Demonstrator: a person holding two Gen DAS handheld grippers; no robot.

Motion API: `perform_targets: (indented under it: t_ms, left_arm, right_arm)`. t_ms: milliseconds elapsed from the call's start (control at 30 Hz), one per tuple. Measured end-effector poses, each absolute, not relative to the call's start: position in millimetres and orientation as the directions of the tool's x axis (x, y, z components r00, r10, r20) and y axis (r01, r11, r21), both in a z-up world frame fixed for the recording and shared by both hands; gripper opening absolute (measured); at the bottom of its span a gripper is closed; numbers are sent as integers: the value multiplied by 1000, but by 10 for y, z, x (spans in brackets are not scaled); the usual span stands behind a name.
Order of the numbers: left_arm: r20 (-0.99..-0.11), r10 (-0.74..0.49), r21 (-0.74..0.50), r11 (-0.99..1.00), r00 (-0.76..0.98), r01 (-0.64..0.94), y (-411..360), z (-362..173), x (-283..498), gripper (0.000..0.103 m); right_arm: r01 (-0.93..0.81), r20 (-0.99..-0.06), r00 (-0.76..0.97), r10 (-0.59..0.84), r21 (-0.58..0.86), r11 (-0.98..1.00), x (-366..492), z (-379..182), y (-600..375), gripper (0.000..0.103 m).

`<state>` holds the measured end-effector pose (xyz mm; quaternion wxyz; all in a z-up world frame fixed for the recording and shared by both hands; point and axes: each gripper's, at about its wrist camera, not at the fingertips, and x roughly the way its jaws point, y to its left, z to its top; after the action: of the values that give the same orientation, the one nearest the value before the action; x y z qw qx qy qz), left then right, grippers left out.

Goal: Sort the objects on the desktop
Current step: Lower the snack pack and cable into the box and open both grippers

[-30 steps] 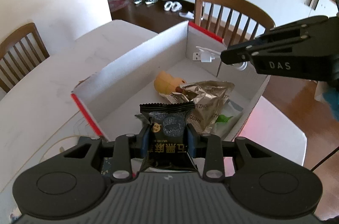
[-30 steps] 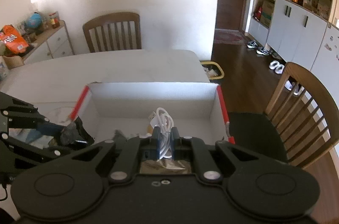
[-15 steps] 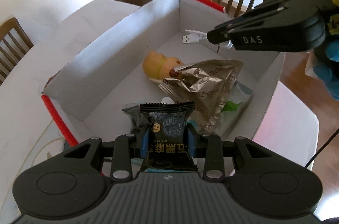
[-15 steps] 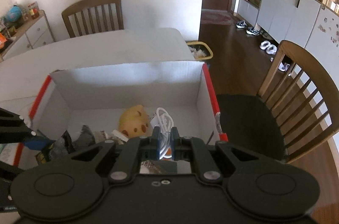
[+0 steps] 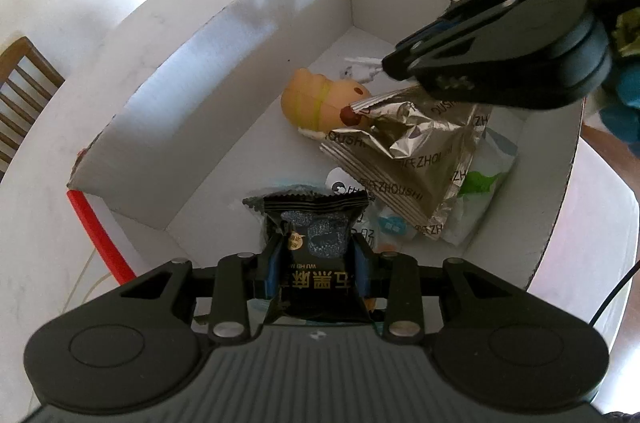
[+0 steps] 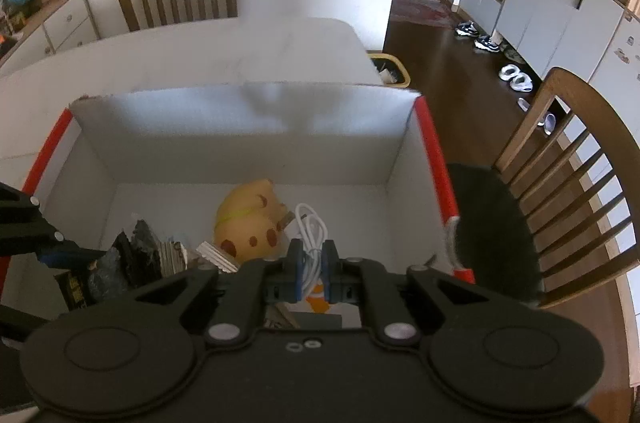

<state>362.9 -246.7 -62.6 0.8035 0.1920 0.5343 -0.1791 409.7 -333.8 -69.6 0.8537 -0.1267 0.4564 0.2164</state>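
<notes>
Filling left hand-held gripper (image 5: 316, 263) — black snack packet (image 5: 316, 243).

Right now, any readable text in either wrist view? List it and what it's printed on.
"ZHOUSHI", repeated along the edges: crumpled silver foil snack bag in the white cardboard box.
"WU HEI M...", upside down above large Chinese characters: black snack packet clamped in the left tongs.
Print on the white packets under the foil bag: too small to read.
Right wrist view: nothing legible.
</notes>
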Motion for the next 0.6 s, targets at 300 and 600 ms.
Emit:
perform_targets:
  t_ms: [300, 600]
  left_arm:
    - [-938, -43, 154, 836, 343, 526, -2510, -678, 3596, 34]
    - [-945, -48, 138, 839, 324, 527, -2490, -709, 3585, 36]
  right_arm:
    - [-496, -854, 460, 244, -19, 868, 4188, -838, -3301, 8]
    - [-514, -852, 459, 253, -22, 858, 4174, -809, -3284, 19]
